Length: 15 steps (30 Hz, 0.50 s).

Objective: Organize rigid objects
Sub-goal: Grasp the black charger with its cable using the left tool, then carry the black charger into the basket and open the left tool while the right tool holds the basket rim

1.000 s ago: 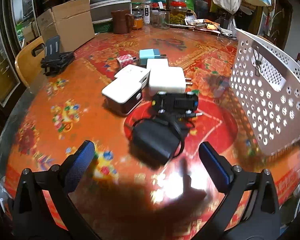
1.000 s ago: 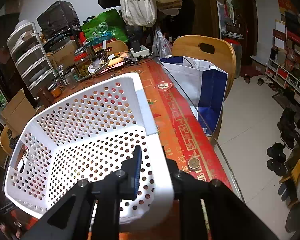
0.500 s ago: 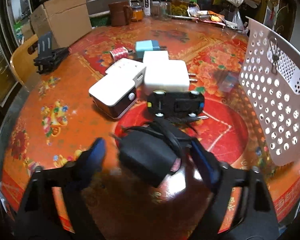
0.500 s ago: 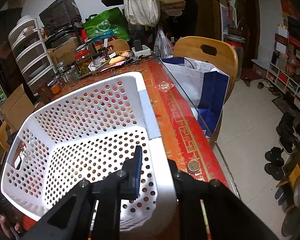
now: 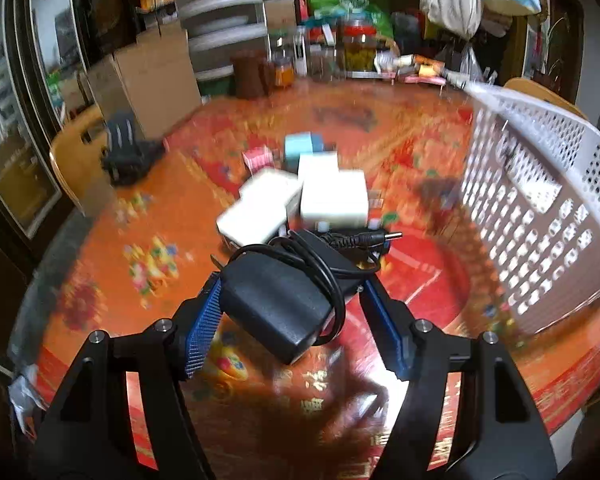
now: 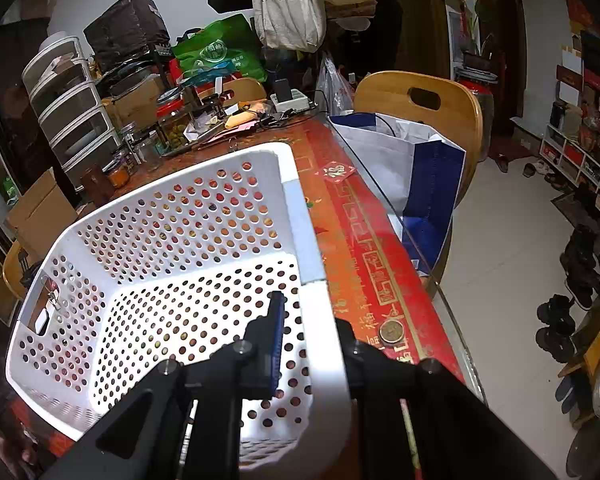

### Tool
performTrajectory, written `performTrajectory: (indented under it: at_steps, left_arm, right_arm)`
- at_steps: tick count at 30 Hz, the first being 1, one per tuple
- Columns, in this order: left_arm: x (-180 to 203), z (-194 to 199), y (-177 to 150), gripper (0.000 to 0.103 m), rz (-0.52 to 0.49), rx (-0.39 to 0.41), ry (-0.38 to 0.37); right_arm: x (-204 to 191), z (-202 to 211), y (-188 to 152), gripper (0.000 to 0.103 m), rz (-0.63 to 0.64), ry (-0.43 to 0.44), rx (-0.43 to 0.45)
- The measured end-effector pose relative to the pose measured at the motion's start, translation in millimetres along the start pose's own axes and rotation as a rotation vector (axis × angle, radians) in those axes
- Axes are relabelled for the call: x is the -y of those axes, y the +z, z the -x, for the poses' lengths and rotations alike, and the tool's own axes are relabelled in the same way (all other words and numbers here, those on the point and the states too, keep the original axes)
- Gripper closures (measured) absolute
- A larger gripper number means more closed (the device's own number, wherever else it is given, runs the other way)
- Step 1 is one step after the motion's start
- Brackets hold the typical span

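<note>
In the left wrist view a black power adapter [image 5: 278, 300] wrapped in its cord hangs above the red table [image 5: 112, 264], lifted clear. My left gripper [image 5: 292, 320] is closing on it, both blue pads pressed against its sides. Behind it lie several white chargers [image 5: 332, 196], a teal plug [image 5: 300, 146] and a pink one [image 5: 258, 158]. The white perforated basket [image 5: 540, 208] stands tilted at the right. In the right wrist view my right gripper [image 6: 312, 332] is shut on the basket's near rim [image 6: 328, 360], one finger inside and one outside. The basket [image 6: 172, 264] holds nothing.
A black phone stand [image 5: 128, 152] sits at the table's left edge beside a wooden chair [image 5: 76, 160]. Jars, a brown mug [image 5: 248, 76] and cardboard boxes [image 5: 140, 80] line the far side. A coin [image 6: 392, 331] lies near the right table edge, with a blue-white bag [image 6: 416, 184] on a chair.
The left gripper went from wide open to closed on the black adapter and lifted it off the table. The right gripper and the basket kept still.
</note>
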State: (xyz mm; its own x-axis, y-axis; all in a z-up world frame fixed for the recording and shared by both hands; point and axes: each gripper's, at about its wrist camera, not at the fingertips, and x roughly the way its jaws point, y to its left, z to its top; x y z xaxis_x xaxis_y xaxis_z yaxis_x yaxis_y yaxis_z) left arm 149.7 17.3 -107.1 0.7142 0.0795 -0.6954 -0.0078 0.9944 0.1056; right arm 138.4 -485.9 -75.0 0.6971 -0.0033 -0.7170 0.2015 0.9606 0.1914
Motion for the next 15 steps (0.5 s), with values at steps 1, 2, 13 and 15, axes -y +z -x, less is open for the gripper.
performTrajectory:
  at_steps: [1, 2, 13, 15]
  left_arm:
    - [4, 10, 9, 0.037, -0.019, 0.025, 0.015]
    - [8, 17, 17, 0.037, -0.035, 0.046, 0.028]
    - [81, 58, 111, 0.037, -0.229, 0.204, 0.066]
    - [100, 59, 123, 0.037, -0.262, 0.212, 0.067]
  right_arm:
    - [1, 0, 0, 0.090, 0.001, 0.000, -0.001]
    - [1, -1, 1, 0.091, 0.002, 0.001, -0.002]
    - [0, -2, 0, 0.091, -0.004, 0.005, -0.004]
    - [-1, -2, -1, 0.092, -0.001, 0.000, -0.005]
